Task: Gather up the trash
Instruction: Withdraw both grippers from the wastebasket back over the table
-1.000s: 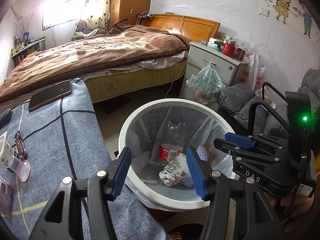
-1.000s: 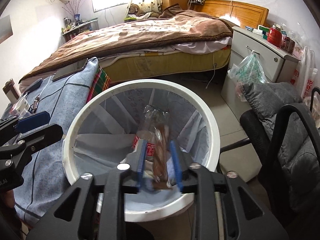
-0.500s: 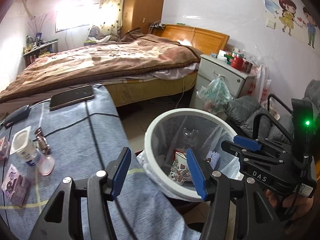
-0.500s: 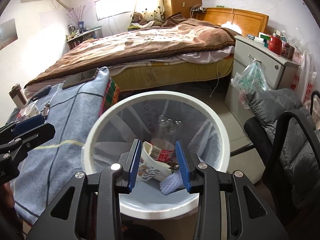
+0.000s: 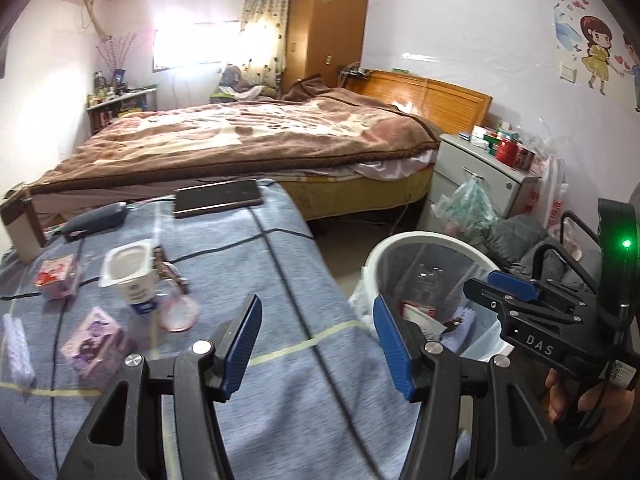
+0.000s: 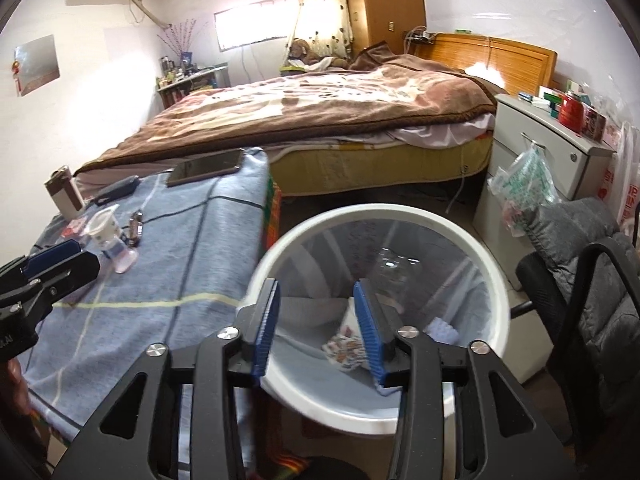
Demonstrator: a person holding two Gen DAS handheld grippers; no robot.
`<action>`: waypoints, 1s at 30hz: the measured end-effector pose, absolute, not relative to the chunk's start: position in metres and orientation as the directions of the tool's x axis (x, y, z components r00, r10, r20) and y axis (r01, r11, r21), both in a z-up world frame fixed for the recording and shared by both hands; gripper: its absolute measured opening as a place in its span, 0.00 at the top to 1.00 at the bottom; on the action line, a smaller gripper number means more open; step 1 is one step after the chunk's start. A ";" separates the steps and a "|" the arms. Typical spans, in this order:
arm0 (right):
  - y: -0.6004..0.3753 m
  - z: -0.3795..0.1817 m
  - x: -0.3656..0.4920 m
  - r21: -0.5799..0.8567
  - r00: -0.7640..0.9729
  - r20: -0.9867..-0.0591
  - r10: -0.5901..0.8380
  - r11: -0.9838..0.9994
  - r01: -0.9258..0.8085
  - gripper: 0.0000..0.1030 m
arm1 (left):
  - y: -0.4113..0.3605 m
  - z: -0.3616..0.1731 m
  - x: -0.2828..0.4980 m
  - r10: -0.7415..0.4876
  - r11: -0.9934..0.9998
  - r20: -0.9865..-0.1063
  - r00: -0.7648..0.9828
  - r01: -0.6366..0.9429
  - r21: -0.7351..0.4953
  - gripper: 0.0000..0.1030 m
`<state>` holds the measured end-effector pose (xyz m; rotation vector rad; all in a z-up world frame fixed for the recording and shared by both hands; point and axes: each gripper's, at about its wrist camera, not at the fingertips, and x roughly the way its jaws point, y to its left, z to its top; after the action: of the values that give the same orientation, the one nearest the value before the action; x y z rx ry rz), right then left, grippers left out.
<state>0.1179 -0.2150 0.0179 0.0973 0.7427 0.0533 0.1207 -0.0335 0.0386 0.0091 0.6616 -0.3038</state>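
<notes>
The right claw (image 6: 316, 326), jaws opening and empty, is held above the bin (image 6: 496, 280), likely after a drop. The left claw (image 5: 316, 344), open and empty, is aimed at the table (image 5: 280, 256); a yogurt cup (image 5: 130, 274) is seen ahead-left.

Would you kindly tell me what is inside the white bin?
The white bin holds a clear bottle, a patterned cup and a white scrap; anything beneath them is hidden.

Right hand-held gripper (image 6: 316, 324) hangs over the white bin (image 6: 496, 280), jaws opening, nothing between them; patterned cup (image 6: 344, 352) lies inside.
</notes>
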 end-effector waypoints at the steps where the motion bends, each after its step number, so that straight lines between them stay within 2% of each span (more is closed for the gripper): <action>1: -0.211 0.019 0.118 0.113 0.738 -0.669 0.093 0.993 -0.023 0.49 | -0.028 0.039 0.119 -0.263 0.960 -0.604 0.752 0.268 -0.084 0.42; 18: -0.108 0.025 0.123 0.140 0.729 -0.643 0.234 0.972 -0.189 0.48 | 0.091 0.036 0.095 -0.083 0.996 -0.590 0.803 0.054 -0.066 0.38; 30: -0.042 0.011 0.135 0.174 0.664 -0.675 0.321 0.944 -0.280 0.48 | 0.183 0.026 0.083 0.046 0.989 -0.597 0.801 -0.118 -0.083 0.37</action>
<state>0.1351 -0.0419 0.0110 0.0570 0.7730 0.3399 0.0827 0.1827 0.0262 -0.1184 0.6366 0.0881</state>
